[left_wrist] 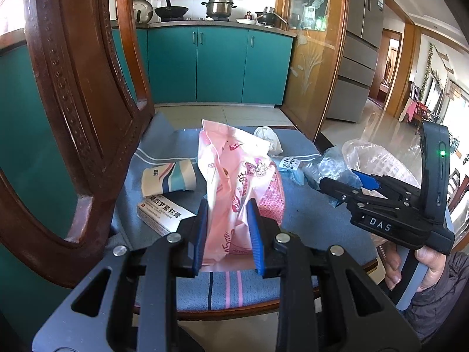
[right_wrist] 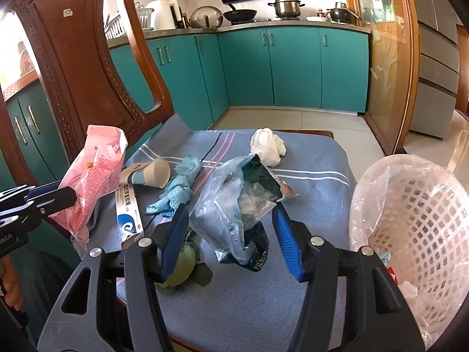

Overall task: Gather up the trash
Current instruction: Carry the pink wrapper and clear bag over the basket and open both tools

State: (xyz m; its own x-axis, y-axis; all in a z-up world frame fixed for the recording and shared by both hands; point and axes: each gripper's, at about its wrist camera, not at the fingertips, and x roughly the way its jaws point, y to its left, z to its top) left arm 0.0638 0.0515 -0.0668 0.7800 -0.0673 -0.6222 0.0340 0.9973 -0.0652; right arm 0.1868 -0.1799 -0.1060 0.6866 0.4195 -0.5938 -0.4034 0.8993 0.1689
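Note:
My left gripper [left_wrist: 228, 214] is shut on a pink plastic wrapper [left_wrist: 234, 176] and holds it upright over the chair seat; the wrapper also shows in the right wrist view [right_wrist: 93, 176]. My right gripper [right_wrist: 231, 220] is open, its blue pads [right_wrist: 285, 240] on either side of a crumpled clear and dark green bag [right_wrist: 234, 205] on the cushion. It shows from the side in the left wrist view [left_wrist: 340, 187]. A paper cup [right_wrist: 149, 173], a medicine box [right_wrist: 127, 217], a blue cloth wad [right_wrist: 178, 187], a white tissue [right_wrist: 268, 146] and a green leaf [right_wrist: 181, 267] lie on the seat.
A pink lattice bin [right_wrist: 416, 220] lined with a clear bag stands at the right of the chair. The carved wooden chair back [right_wrist: 85, 67] rises at the left. The blue striped cushion [right_wrist: 307, 182] covers the seat. Teal kitchen cabinets [right_wrist: 293, 67] stand behind.

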